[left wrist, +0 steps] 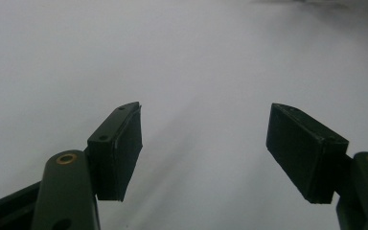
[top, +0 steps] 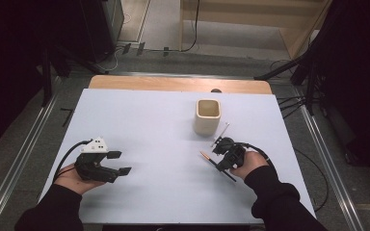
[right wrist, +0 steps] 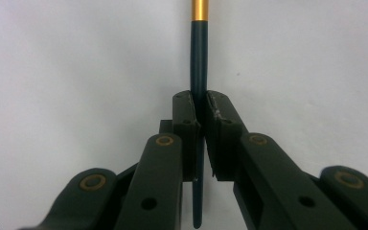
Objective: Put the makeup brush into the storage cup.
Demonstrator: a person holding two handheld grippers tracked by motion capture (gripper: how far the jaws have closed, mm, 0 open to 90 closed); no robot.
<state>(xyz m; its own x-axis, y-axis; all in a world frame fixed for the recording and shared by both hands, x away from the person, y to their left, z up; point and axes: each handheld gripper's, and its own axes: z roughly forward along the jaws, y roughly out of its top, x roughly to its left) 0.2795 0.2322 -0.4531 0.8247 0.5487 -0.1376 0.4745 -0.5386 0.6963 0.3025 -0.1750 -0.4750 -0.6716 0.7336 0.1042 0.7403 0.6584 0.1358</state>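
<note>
My right hand-held gripper point(top: 220, 155) was clamped on a thin dark pen point(right wrist: 199, 81), its matte black pads point(right wrist: 186, 115) pressed flat against the smooth round barrel. In the right gripper view the barrel ran straight up between the jaws to a shiny gold band at the top edge, where the picture cut it off; the lower end hung down between the jaw arms. From the high view the pen point(top: 207, 157) lay slanted close above the white counter point(top: 149, 125), its gold-orange end pointing toward the middle of the counter and its dark tail passing under my right hand point(top: 250, 163). Whether it touched the surface I could not tell.

My left hand-held gripper point(top: 118, 162) sat open at the near left of the counter, its blocky rectangular pads point(left wrist: 120, 153) set wide apart with nothing between them, just plain, smooth white surface beyond. A white three-cornered plate sat on top of it and a black cable trailed off it to the left.

A squarish cream cup point(top: 207, 116) with rounded corners stood upright beyond the right gripper, open at the top. A second thin stick-like thing point(top: 223, 131) lay just beside it, too small to identify.
</note>
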